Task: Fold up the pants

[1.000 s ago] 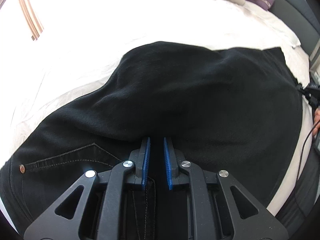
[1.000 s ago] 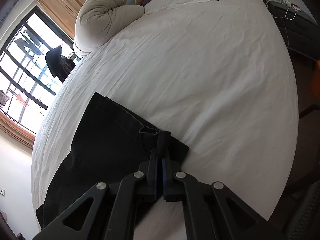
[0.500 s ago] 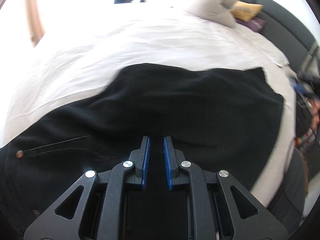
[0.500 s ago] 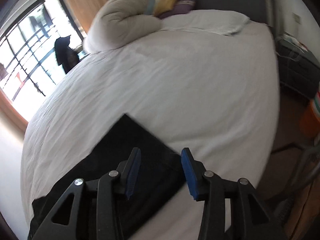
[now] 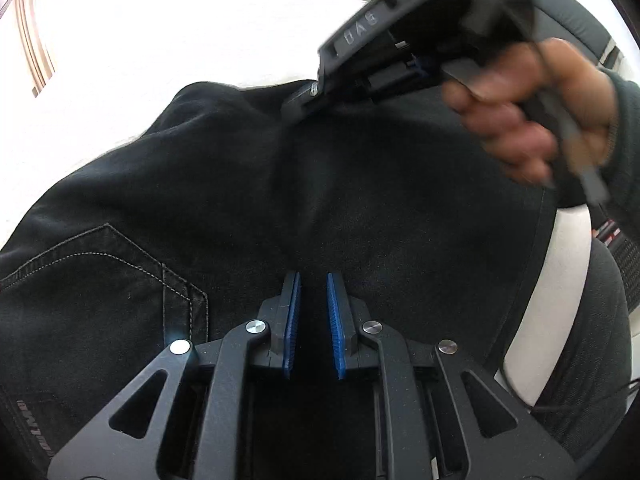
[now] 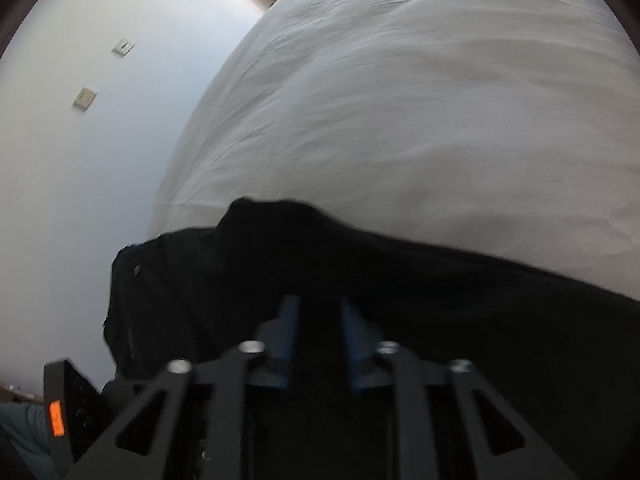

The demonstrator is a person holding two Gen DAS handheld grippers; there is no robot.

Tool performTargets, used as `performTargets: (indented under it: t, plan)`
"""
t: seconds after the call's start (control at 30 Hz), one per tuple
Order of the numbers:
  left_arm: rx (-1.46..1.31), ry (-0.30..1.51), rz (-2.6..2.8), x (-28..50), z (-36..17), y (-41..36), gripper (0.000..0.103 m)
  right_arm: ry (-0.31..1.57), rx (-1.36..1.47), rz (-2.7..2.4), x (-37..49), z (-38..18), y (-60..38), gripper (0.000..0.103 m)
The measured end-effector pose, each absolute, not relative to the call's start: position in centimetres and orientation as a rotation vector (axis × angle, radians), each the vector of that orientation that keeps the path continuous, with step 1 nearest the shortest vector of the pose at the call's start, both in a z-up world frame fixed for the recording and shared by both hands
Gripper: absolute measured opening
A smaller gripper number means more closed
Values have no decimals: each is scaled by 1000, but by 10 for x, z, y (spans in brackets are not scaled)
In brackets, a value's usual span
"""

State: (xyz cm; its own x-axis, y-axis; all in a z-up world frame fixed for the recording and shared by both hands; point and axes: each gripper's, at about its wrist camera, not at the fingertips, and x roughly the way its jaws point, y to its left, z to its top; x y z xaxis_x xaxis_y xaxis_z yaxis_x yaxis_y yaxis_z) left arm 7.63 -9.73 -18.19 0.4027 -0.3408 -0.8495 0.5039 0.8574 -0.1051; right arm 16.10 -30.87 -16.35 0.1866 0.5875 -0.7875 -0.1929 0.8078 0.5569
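**Black pants spread on the bed, both claws over them**

The black denim pants (image 5: pixel 320 184) are laid flat across the white bed sheet (image 6: pixel 400 100), a stitched back pocket (image 5: pixel 100 280) seen at the near left. The left gripper (image 5: pixel 312 312) is held over the near edge, its blue pads (image 5: pixel 290 320) narrowly parted; a grip cannot be told. At the far edge, the right gripper (image 6: pixel 316 336), carried by a blurred hand (image 5: pixel 532 120), has just been closing, dark cloth in the gap. Clamped or not cannot be told.
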Motion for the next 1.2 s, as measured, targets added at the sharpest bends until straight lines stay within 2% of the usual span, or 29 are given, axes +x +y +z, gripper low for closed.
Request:
performTargets:
  t: [0.1, 0.17, 0.23, 0.37, 0.43, 0.53, 0.57, 0.63, 0.73, 0.8, 0.87, 0.93, 1.03, 1.07, 1.1, 1.2]
  plan:
    - [141, 1042, -543, 77, -185, -90, 13, 1182, 500, 371, 174, -164, -353, 0]
    - [139, 1047, -543, 73, -183, -84, 13, 1152, 471, 210, 176, -156, -374, 1]
    - [167, 1045, -531, 68, -179, -83, 14, 1129, 460, 211, 165, -142, -377, 11]
    - [169, 1037, -538, 54, -169, -85, 14, 1101, 467, 569, 144, -109, -320, 28]
    - [174, 1052, -531, 55, -177, -88, 14, 1119, 403, 720, 145, -104, -280, 30]
    - [89, 1061, -556, 65, -175, -77, 14, 1224, 368, 816, 165, -129, -237, 30]
    - [89, 1068, -570, 66, -176, -74, 14, 1255, 342, 786, 176, -141, -229, 25]
    - [93, 1073, -584, 66, -176, -68, 14, 1280, 341, 691, 194, -159, -229, 0]
    - [106, 1065, -582, 61, -176, -66, 14, 1193, 416, 455, 212, -154, -272, 0]
    - [116, 1056, -575, 57, -176, -66, 14, 1152, 418, 331, 200, -140, -301, 16]
    - [113, 1053, -569, 57, -178, -66, 14, 1092, 488, 386, 166, -121, -326, 41]
    - [122, 1053, -564, 54, -179, -68, 14, 1047, 528, 412, 129, -111, -341, 53]
    - [146, 1051, -549, 49, -175, -74, 14, 1080, 563, 260, 74, -139, -413, 50]
    - [152, 1050, -541, 48, -174, -76, 14, 1090, 646, 199, 57, -156, -443, 14]
    - [159, 1050, -536, 44, -174, -89, 14, 1067, 764, 175, 40, -171, -477, 0]
    - [185, 1052, -520, 43, -174, -94, 14, 997, 877, 32, -8, -181, -546, 0]
